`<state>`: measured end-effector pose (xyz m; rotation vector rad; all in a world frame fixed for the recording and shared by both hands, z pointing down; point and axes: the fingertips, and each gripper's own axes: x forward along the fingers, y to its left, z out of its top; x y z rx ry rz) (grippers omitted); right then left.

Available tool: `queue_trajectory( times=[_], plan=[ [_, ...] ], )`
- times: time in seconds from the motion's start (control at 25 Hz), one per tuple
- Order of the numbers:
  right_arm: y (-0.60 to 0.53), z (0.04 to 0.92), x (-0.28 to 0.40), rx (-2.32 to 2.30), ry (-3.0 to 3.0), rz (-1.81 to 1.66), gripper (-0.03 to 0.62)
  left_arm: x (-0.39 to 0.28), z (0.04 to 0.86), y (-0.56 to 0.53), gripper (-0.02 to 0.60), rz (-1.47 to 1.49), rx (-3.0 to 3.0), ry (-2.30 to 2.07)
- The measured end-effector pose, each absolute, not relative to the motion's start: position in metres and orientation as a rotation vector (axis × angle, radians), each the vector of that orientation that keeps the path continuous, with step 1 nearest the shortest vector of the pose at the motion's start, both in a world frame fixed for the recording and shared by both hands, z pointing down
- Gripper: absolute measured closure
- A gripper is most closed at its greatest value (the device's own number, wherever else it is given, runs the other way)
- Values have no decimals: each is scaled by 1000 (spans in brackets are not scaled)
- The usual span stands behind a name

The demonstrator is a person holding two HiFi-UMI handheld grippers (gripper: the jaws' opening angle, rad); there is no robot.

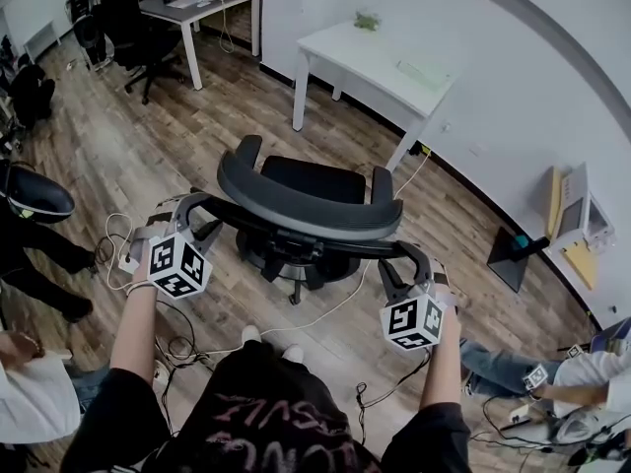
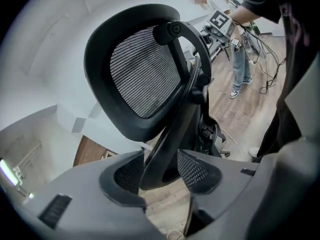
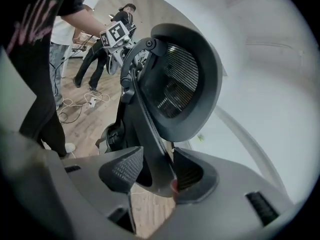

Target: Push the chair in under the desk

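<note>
Wears a black short-sleeved T-shirt (image 1: 197, 432) with faded pink lettering (image 1: 281, 417), and white shoes (image 1: 252, 334). Shows smooth grey plastic on the left gripper (image 2: 160, 170) and right gripper (image 3: 152, 170), dark ribbed pads (image 2: 194, 170) inside, and a white cube (image 1: 178, 265) of black square markers on each.

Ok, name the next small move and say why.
Probably close the fingers on the back frame. The left gripper and right gripper each straddle a frame strut with fingers apart, and the chair stands well short of the white desk, so it needs a firm hold first.
</note>
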<state>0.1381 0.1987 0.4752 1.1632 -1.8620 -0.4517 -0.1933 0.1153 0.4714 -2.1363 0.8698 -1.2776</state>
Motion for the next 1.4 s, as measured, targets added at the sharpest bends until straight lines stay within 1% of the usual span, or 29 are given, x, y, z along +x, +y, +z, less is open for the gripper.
queue_trajectory(
  times=[0.52,0.92,1.4],
  plan=[
    [190,478,134,1062,-1876,-434,395,-186,482,104,353,-1327,-2118,787],
    [186,486,132,948,-1896,-377,387,-178,492,96,334,-1365,-2101,709],
    [174,501,131,870,-1868,-332,382,-170,503,86,327,-1393,-2105,654]
  ],
)
